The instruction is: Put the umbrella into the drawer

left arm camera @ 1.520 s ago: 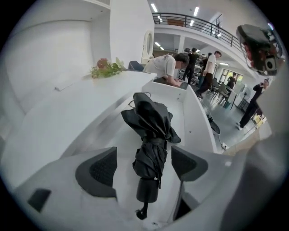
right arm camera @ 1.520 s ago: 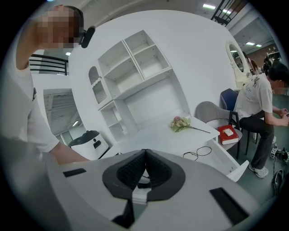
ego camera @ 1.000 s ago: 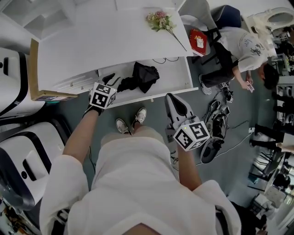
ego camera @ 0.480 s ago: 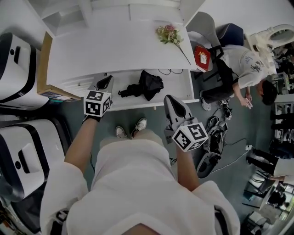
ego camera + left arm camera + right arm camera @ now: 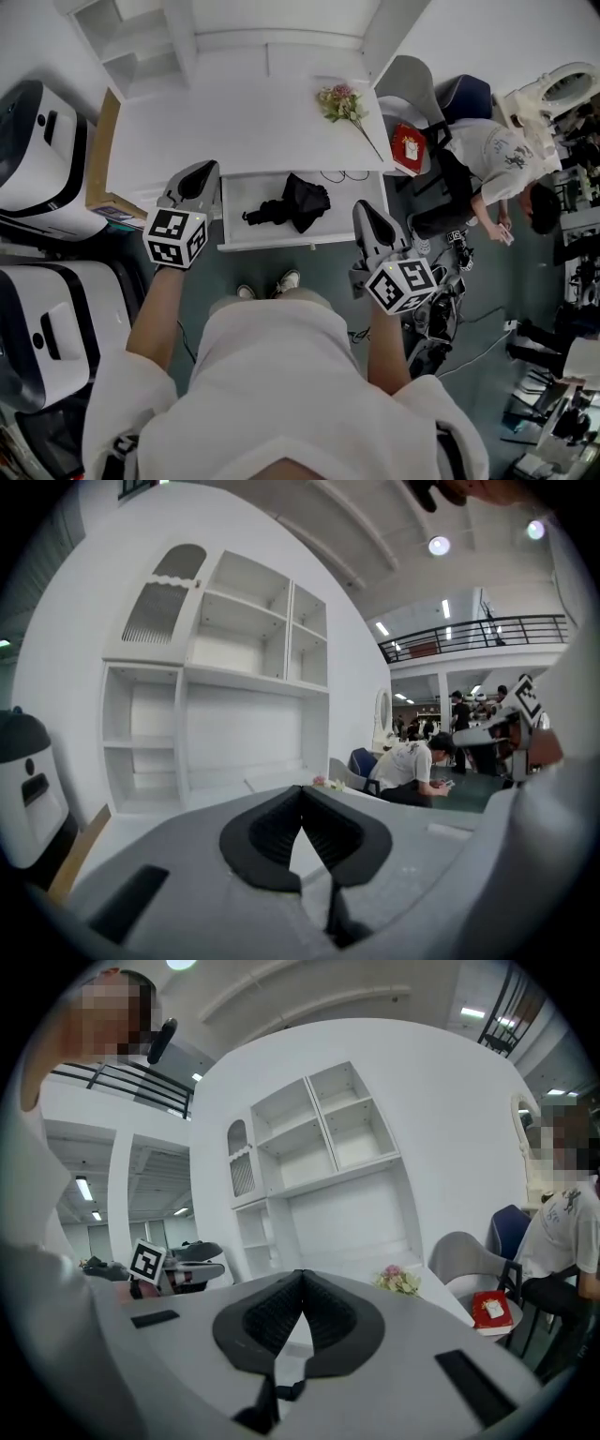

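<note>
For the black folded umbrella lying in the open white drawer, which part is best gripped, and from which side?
Probably the slim handle end of the black folded umbrella, at the picture's left in the head view; the rest is loose bunched fabric. Come from above with jaws across the shaft: the white drawer is open on top and its walls block a level approach.

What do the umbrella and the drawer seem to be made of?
Umbrella: black fabric with a matt look, it seems; it lies crumpled in soft folds. Drawer: probably painted or laminated board, smooth and white; flat panels with straight edges, but what lies beneath the surface cannot be told.
</note>
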{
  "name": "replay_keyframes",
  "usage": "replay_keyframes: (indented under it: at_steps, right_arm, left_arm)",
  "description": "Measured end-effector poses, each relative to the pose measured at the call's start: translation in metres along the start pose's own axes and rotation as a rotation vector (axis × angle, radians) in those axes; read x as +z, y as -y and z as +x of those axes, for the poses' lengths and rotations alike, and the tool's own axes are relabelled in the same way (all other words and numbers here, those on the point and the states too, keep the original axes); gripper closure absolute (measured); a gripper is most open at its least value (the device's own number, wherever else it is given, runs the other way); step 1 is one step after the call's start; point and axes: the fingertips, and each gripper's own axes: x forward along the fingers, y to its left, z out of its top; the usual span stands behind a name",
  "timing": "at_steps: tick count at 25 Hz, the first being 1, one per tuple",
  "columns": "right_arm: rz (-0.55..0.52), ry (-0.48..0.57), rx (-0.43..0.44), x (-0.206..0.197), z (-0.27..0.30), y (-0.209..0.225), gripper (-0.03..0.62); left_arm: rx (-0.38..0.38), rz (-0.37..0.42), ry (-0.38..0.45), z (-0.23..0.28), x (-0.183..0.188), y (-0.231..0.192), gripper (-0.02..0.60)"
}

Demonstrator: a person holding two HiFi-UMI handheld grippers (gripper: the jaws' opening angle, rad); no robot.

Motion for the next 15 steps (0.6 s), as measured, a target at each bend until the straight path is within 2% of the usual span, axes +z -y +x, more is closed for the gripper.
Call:
replay_keyframes:
  at_steps: [4,7,11,15]
  right_arm:
    - [0.001,0.030,-0.036,0.018,-0.009,0.020,0.595]
    - [-0.013,0.041,-0.063,0.027,-0.015,0.034,0.595]
    - [-0.009,0.070,-0.090,0.039,-0.024,0.048,0.595]
    - [-0.019,0.096,-0.122,0.052,-0.034,0.059,0.595]
  left_arm:
    - [0.031,0.086,0.112,-0.020,0.051,0.004,0.568]
    - [0.033,0.094,0.167,-0.034,0.078,0.009,0.568]
    - [0.062,0.131,0.211,-0.054,0.104,0.007,0.566]
    - [0.131,0.142,0.242,-0.078,0.121,-0.001,0.566]
